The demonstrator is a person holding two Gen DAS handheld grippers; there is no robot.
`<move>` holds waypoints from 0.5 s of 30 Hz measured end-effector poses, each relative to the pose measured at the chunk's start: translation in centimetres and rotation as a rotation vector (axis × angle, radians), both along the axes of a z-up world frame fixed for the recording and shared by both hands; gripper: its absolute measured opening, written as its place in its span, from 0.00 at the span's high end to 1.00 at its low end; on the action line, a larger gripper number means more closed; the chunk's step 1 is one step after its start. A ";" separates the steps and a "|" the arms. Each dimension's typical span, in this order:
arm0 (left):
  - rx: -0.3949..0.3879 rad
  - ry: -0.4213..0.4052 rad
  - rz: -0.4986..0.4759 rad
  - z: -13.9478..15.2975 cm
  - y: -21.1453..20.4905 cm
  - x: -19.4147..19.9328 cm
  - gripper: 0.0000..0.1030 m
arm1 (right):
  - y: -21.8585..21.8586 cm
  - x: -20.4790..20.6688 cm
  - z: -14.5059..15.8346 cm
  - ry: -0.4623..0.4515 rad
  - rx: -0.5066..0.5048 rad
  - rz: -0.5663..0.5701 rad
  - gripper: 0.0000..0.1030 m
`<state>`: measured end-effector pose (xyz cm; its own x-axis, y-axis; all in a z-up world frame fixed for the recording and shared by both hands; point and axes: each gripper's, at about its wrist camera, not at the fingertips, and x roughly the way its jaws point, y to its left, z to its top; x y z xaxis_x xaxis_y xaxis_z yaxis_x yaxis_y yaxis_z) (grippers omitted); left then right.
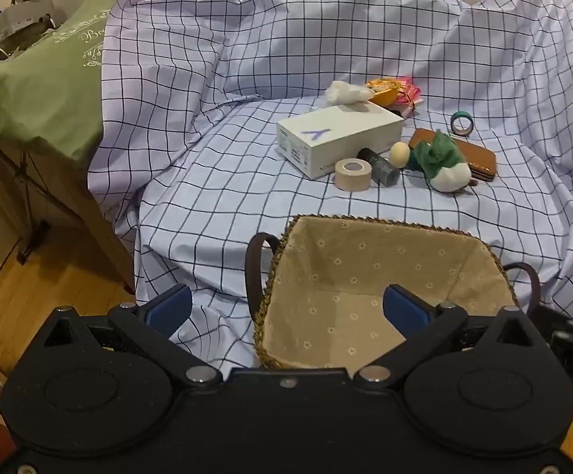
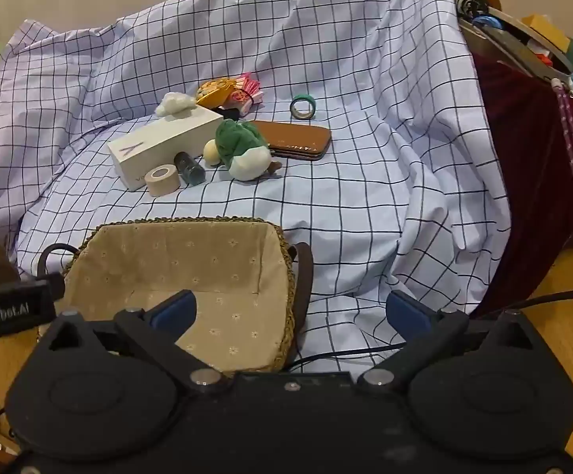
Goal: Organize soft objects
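Observation:
A fabric-lined woven basket [image 1: 365, 252] [image 2: 176, 245] sits empty at the near edge of a checked sheet. Farther back lie a green and white plush toy [image 1: 442, 162] [image 2: 243, 150], a white fluffy wad [image 1: 343, 93] [image 2: 174, 102], a yellow and pink soft bundle [image 1: 391, 93] [image 2: 231, 91] and a small cream ball [image 1: 399, 155] [image 2: 211, 152]. My left gripper [image 1: 286, 308] stands open above the basket's left rim, holding nothing. My right gripper [image 2: 292, 312] stands open over the basket's right edge, also with nothing between its fingers.
A white box [image 1: 338, 138] [image 2: 164, 144], a beige tape roll [image 1: 351, 173] [image 2: 163, 179], a dark cylinder [image 1: 379, 166] [image 2: 189, 168], a brown case [image 1: 472, 154] [image 2: 298, 140] and a green tape ring [image 1: 462, 123] [image 2: 303, 106] lie among the soft things. A green pillow [image 1: 45, 91] sits left; a maroon cloth [image 2: 531, 181] hangs right.

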<state>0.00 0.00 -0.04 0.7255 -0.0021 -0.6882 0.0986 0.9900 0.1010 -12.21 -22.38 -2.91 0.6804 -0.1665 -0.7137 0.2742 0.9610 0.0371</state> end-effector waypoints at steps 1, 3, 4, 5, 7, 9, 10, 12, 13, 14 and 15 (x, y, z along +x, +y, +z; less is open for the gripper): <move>-0.002 0.009 -0.001 -0.1 0.0 0.0 0.03 | 0.0 -0.1 0.0 -0.008 0.011 0.004 0.01; 0.000 0.028 -0.005 -0.2 -0.2 -0.1 0.03 | 0.3 -0.3 0.0 -0.021 0.034 0.020 0.00; 0.000 0.010 -0.012 -0.1 -0.5 -0.7 0.03 | 0.4 -0.4 0.0 -0.028 0.048 0.021 0.00; -0.006 0.017 -0.015 0.0 -0.6 -1.0 0.03 | -0.3 -0.5 0.3 -0.019 0.067 0.005 0.00; -0.014 0.044 -0.021 0.0 -0.3 -0.9 0.03 | 0.7 -0.4 0.3 0.005 0.041 0.014 0.00; -0.016 0.055 -0.023 0.1 -0.3 -1.0 0.03 | 1.1 -0.3 0.2 0.022 0.034 0.036 0.00; -0.021 0.056 -0.024 0.2 -0.1 -1.1 0.04 | 1.6 -0.3 0.1 0.028 0.021 0.048 0.00; -0.007 0.057 -0.013 -0.2 0.2 -1.2 0.03 | 1.8 -0.2 -0.1 0.042 0.012 0.061 0.01; -0.002 0.059 -0.011 -0.2 0.3 -1.2 0.03 | 1.9 -0.1 -0.1 0.048 0.009 0.060 0.01; -0.006 0.063 -0.010 -0.2 0.4 -1.1 0.03 | 1.9 -0.1 -0.2 0.054 0.007 0.056 0.01; -0.015 0.068 -0.010 -0.2 0.6 -1.1 0.03 | 1.9 -0.1 -0.2 0.061 0.005 0.055 0.01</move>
